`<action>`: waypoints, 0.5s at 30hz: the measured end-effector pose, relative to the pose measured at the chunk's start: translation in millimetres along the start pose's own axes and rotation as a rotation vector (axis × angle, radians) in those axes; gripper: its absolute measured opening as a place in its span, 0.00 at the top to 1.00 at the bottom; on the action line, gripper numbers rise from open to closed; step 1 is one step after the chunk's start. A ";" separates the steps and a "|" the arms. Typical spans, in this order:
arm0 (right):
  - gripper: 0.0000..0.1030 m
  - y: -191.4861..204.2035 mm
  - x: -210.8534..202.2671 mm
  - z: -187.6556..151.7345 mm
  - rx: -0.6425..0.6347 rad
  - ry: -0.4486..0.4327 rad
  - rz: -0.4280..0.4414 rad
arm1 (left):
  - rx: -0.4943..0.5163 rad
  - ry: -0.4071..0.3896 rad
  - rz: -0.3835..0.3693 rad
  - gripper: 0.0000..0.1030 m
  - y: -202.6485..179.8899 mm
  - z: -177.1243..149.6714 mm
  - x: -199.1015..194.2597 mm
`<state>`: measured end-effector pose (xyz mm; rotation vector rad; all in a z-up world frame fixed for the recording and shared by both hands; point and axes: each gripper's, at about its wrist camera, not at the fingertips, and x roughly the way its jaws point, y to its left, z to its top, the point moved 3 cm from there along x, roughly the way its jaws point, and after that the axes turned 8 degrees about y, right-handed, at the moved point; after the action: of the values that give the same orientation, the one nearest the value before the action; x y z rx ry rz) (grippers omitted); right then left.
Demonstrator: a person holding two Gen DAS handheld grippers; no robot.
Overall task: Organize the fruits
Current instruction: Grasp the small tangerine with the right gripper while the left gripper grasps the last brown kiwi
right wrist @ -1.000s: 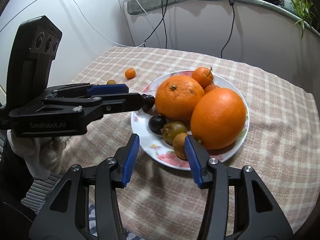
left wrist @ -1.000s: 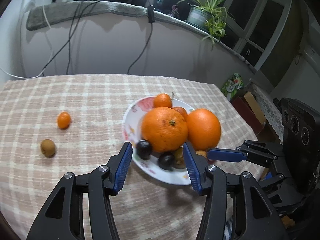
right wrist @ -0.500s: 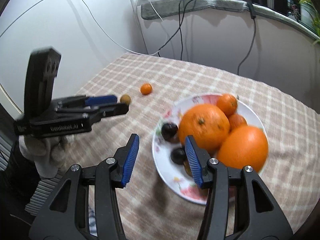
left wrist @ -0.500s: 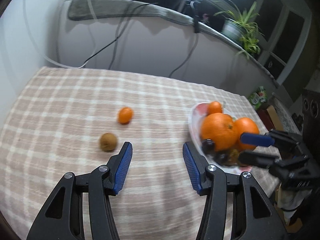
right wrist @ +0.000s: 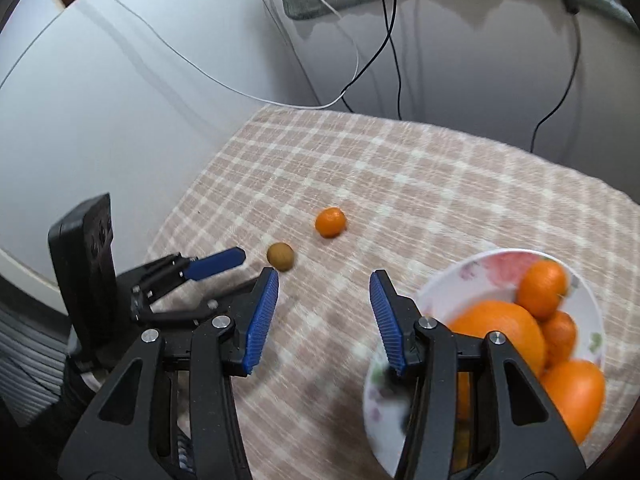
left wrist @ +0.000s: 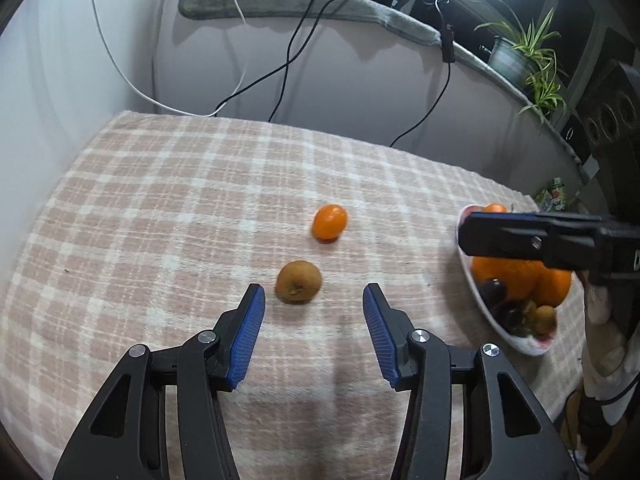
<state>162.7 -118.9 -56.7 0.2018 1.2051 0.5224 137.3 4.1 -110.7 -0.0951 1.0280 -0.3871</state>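
Observation:
A brown kiwi [left wrist: 298, 281] lies on the checked tablecloth [left wrist: 160, 208], just beyond my open, empty left gripper [left wrist: 313, 300]. A small orange mandarin [left wrist: 329, 221] lies a little farther on. In the right wrist view the kiwi [right wrist: 280, 256] and mandarin [right wrist: 330, 221] lie ahead to the left, with the left gripper [right wrist: 224, 272] close beside the kiwi. My right gripper [right wrist: 324, 292] is open and empty, above the left edge of the white floral plate [right wrist: 472, 276]. The plate holds large oranges [right wrist: 500, 332], mandarins and dark fruits. It also shows in the left wrist view [left wrist: 476, 300].
A grey wall with a padded ledge [left wrist: 304, 0] and hanging cables [left wrist: 280, 68] runs behind the table. A potted plant [left wrist: 520, 56] stands on the ledge at the right. The table edge curves away at the left [right wrist: 192, 196].
My left gripper has swung left from the plate to the kiwi, which now lies just ahead of its fingers. My right gripper has drawn back and turned left of the plate.

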 end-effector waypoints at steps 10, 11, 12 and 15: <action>0.52 -3.0 48.7 38.6 0.072 0.078 0.021 | 0.024 0.031 0.015 0.62 3.3 2.9 13.8; 0.52 -3.3 51.3 41.5 0.074 0.078 0.017 | 0.023 0.033 0.014 0.63 4.2 2.6 14.3; 0.52 -3.7 55.3 45.1 0.078 0.082 0.012 | 0.021 0.034 0.012 0.64 5.6 2.4 14.9; 0.55 -8.2 66.7 53.0 0.097 0.096 0.003 | 0.013 0.037 0.003 0.65 7.0 3.0 16.1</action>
<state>231.1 -87.0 -96.9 0.2639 1.3254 0.4813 149.1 4.5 -124.0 -0.0747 1.0617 -0.3944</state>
